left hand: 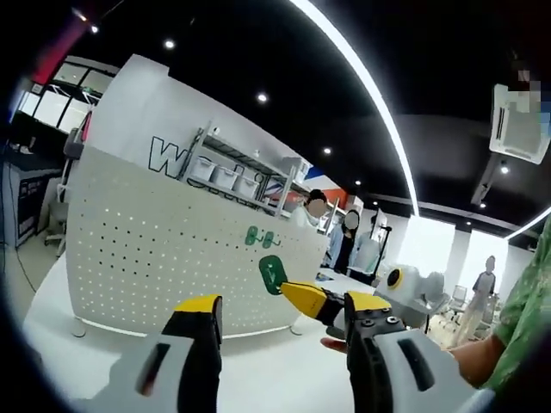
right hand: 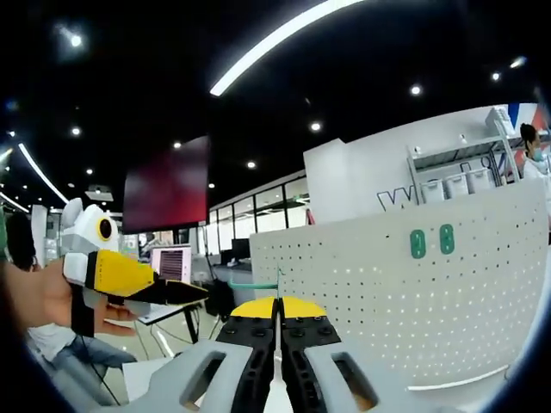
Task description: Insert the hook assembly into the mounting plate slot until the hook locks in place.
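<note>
A white perforated mounting plate [left hand: 164,245] stands upright on a white table; it also shows at the right of the right gripper view [right hand: 413,297]. Two small green pieces [left hand: 259,237] [right hand: 430,243] sit on its face. My right gripper [right hand: 277,303] is shut on a green hook [right hand: 253,285], seen edge-on as a thin bar. In the left gripper view, the right gripper [left hand: 291,291] comes in from the right with the green hook [left hand: 272,274] at its tip, in front of the plate. My left gripper [left hand: 284,303] is open and holds nothing. It also shows at the left, as the left gripper [right hand: 182,292] held by a hand.
Behind the plate are a wire shelf with white bins [left hand: 225,175] and several people [left hand: 346,241]. A green sleeve [left hand: 529,318] shows at the right. A dark red screen [right hand: 168,194] hangs at the back left, with desks below it.
</note>
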